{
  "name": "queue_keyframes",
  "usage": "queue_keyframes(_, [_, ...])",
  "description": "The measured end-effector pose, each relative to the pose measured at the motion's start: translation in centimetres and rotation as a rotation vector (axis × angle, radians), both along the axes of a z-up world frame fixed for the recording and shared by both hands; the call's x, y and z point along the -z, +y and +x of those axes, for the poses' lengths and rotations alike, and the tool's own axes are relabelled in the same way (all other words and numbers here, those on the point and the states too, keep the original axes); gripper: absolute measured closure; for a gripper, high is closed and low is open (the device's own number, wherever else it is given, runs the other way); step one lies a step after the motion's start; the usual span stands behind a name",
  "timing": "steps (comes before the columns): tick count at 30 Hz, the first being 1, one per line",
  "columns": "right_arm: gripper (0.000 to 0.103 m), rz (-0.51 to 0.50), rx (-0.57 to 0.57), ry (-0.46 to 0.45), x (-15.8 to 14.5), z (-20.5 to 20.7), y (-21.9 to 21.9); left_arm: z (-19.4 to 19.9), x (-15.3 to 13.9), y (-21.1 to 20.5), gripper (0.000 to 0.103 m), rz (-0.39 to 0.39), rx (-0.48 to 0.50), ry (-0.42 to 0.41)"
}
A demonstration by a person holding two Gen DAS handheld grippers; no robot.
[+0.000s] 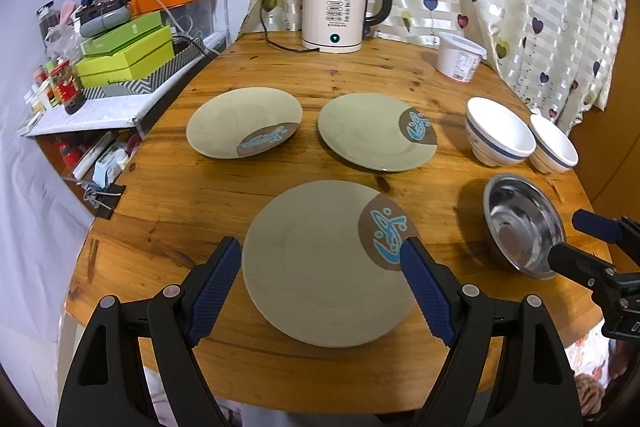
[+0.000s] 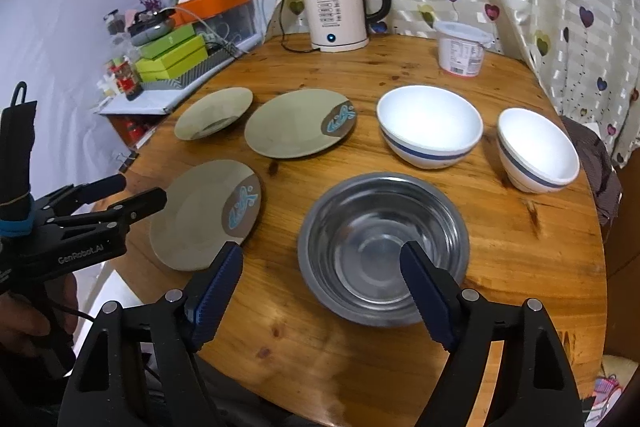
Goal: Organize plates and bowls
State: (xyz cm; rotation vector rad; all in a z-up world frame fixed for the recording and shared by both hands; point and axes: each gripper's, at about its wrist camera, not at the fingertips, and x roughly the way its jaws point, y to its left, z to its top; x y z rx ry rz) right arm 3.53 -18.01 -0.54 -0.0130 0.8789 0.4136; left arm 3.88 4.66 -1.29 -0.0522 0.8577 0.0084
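Three grey-green plates with a brown and blue patch lie on the round wooden table: a near plate, a far left plate and a far middle plate. My left gripper is open, its fingers straddling the near plate without touching it. A steel bowl sits to the right. My right gripper is open over the bowl's left rim, one finger above the inside, one outside. Behind stand a large white bowl and a small white bowl.
A kettle and a white tub stand at the table's back by the curtain. Green boxes and clutter fill a shelf to the left. A hand holds the left gripper at the table's near edge.
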Motion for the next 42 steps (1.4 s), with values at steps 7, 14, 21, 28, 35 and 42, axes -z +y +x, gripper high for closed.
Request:
queue_keyframes(7, [0.023, 0.0, -0.045, 0.021, -0.2, 1.5, 1.9, 0.7, 0.2, 1.6, 0.021, -0.023, -0.026, 0.001])
queue_keyframes(14, [0.025, 0.014, -0.119, 0.041, -0.5, 3.3, 4.4, 1.5, 0.5, 3.8, 0.021, -0.034, -0.07, -0.001])
queue_keyframes(21, [0.025, 0.013, -0.182, 0.019, -1.2, 5.1, 7.2, 2.3, 0.6, 6.0, 0.021, -0.036, -0.117, 0.001])
queue_keyframes(28, [0.025, 0.003, -0.196, 0.051, -0.8, 7.4, 8.9, 3.4, 0.9, 7.4, 0.021, -0.033, -0.13, 0.003])
queue_keyframes(35, [0.025, 0.009, -0.208, 0.059, -0.6, 9.8, 10.4, 5.1, 1.7, 9.1, 0.023, -0.055, -0.154, 0.018])
queue_keyframes(42, [0.032, -0.001, -0.211, 0.081, -0.2, 12.9, 12.2, 6.9, 2.2, 11.0, 0.025, -0.091, -0.181, 0.024])
